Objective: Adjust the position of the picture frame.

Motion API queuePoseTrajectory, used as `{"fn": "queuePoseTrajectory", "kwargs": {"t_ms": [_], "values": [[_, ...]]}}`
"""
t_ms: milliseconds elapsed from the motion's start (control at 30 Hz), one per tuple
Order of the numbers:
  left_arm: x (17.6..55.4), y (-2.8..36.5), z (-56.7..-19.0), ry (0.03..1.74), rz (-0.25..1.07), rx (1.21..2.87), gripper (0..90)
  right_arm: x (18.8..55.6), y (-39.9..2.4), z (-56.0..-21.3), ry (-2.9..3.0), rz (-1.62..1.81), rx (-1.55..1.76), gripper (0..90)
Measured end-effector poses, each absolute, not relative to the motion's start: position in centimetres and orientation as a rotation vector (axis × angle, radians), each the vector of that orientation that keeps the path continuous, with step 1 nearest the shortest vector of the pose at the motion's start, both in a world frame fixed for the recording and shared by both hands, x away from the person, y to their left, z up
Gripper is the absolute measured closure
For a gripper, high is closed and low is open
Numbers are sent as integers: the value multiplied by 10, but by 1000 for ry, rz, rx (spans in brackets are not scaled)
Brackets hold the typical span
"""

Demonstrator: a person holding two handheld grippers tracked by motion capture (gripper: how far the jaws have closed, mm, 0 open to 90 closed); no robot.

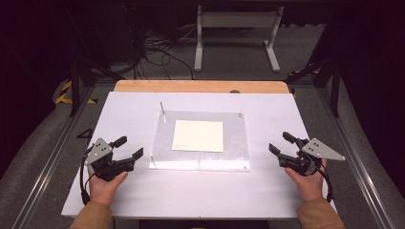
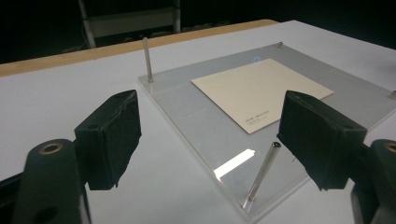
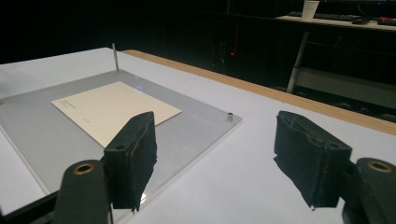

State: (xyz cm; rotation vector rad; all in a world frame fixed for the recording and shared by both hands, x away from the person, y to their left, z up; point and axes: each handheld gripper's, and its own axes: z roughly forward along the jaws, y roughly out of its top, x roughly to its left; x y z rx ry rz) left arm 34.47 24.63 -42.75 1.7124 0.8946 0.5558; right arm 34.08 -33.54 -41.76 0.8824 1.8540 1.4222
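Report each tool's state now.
Left tool: open, holding nothing.
Right tool: open, holding nothing.

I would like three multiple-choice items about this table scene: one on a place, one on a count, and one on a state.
1. Where does the cream card lie?
A. on the clear plate
B. on the floor
C. in the left claw

2. How many tall metal pins stand on the plate's left edge?
A. none
B. two
C. five

3. How are the jaws of the left claw and the right claw?
A. both shut on the card
B. both open, holding nothing
C. one holds a pin

Key: 1 A, the card rests flat on the plate; 2 B, the left claw's view shows one near and one far; 3 B, the pads stand apart with only table between.
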Motion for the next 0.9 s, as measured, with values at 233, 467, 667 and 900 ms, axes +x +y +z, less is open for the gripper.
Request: {"fn": "queuePoseTrajectory", "kwargs": {"t_ms": [233, 467, 667, 900], "values": [[345, 246, -428, 890, 547, 1711, 210, 340, -332, -416, 1867, 1410, 877, 295], [345, 242, -427, 871, 524, 1716, 208, 340, -330, -416, 1878, 1403, 875, 295], [346, 236, -426, 849, 491, 1742, 215, 339, -330, -415, 1885, 1400, 884, 296], [347, 226, -430, 829, 440, 1866, 320, 339, -329, -415, 1908, 1395, 883, 317]]}}
